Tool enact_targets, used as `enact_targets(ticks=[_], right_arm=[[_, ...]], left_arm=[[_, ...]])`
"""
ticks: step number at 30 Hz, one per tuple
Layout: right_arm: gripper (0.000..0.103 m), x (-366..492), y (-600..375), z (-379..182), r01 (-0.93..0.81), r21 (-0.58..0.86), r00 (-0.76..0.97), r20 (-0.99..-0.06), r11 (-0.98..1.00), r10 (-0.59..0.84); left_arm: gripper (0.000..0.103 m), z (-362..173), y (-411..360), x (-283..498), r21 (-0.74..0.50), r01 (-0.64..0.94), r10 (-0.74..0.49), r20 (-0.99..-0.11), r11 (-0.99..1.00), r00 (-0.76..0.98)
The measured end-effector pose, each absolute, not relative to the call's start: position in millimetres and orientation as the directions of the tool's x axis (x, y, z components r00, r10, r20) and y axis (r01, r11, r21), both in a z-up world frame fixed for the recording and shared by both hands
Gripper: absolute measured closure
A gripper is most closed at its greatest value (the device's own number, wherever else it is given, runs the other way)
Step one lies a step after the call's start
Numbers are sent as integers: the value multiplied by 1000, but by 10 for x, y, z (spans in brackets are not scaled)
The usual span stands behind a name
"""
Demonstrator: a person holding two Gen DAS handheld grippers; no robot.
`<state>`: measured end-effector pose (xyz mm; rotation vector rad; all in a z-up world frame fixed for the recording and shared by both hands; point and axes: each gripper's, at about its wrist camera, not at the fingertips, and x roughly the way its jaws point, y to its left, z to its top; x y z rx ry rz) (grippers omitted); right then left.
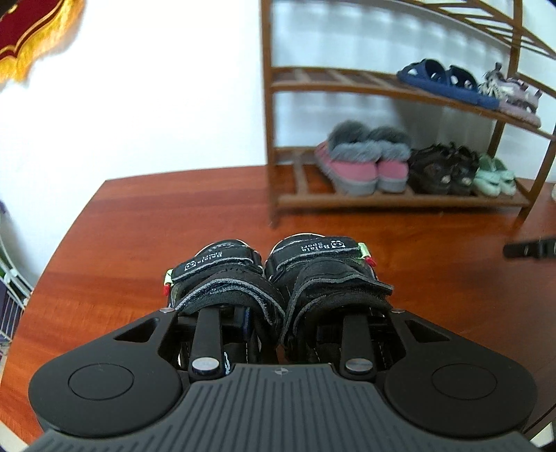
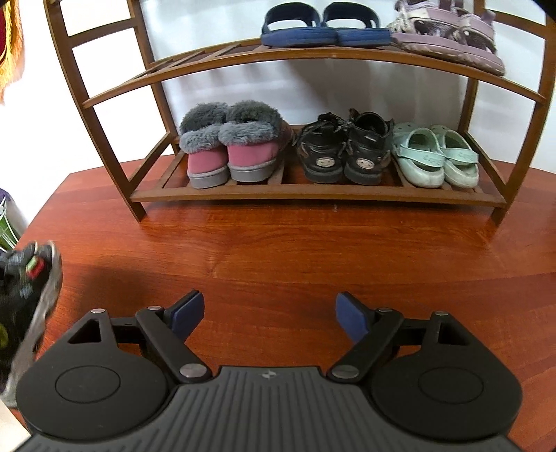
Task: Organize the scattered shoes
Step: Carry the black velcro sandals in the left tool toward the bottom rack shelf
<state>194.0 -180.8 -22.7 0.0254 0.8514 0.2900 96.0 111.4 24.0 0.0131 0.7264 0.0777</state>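
A pair of small black strap shoes (image 1: 278,274) hangs side by side above the red-brown tabletop (image 1: 139,243). My left gripper (image 1: 279,313) is shut on the pair, one finger reaching into each shoe and pinching their inner sides together; the fingertips are hidden. The same shoes show blurred at the left edge of the right wrist view (image 2: 24,295). My right gripper (image 2: 269,316) is open over bare tabletop (image 2: 278,250), with nothing between its blue pads (image 2: 351,316). The wooden shoe rack (image 2: 312,196) stands ahead of it, and to the right in the left wrist view (image 1: 267,104).
The lower shelf holds pink fur-lined slippers (image 2: 232,146), black leather shoes (image 2: 344,149) and mint clogs (image 2: 438,156). Navy slides (image 2: 323,27) and lilac sandals (image 2: 448,38) sit on the upper shelf, whose left half (image 2: 180,61) is bare. A white wall stands behind.
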Motion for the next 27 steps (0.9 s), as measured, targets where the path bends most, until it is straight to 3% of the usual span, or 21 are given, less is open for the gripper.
enact_targets(ticks=[5, 19, 27], right_arm=[[10, 1900, -1987, -210, -238, 138, 620, -740, 962, 259], [7, 1888, -2737, -210, -162, 146, 654, -724, 976, 217], [7, 1981, -3161, -287, -103, 161, 665, -722, 982, 188]], left_arm=[[70, 521, 838, 1231, 25, -24, 35, -646, 999, 763], [70, 1058, 96, 2227, 88, 48, 13, -585, 995, 811], [70, 1317, -115, 2879, 62, 25, 15, -569, 998, 822]])
